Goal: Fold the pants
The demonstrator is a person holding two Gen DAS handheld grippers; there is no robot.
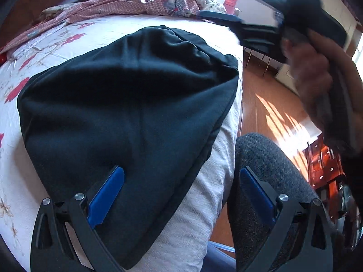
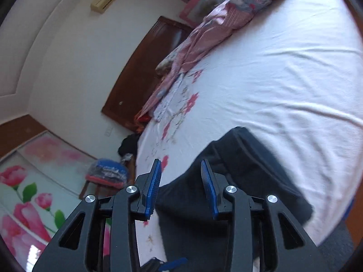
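The black pants (image 1: 127, 113) lie folded in a compact bundle on the white bed sheet (image 1: 45, 52) near the bed's edge. My left gripper (image 1: 181, 174) is open, its left blue pad over the pants' near edge and its right pad over a grey-clad knee (image 1: 267, 158); it holds nothing. My right gripper (image 1: 199, 2) shows blurred at the top right of the left wrist view, held in a hand above the bed. In the right wrist view the right gripper (image 2: 181, 167) is open and empty above the pants (image 2: 226, 181).
A crumpled pink patterned quilt (image 1: 127, 6) and a pillow lie at the head of the bed by the wooden headboard (image 2: 140, 72). A wooden floor (image 1: 267, 104) runs along the bed's right side. A stool with folded clothes (image 2: 106, 176) stands by the wardrobe.
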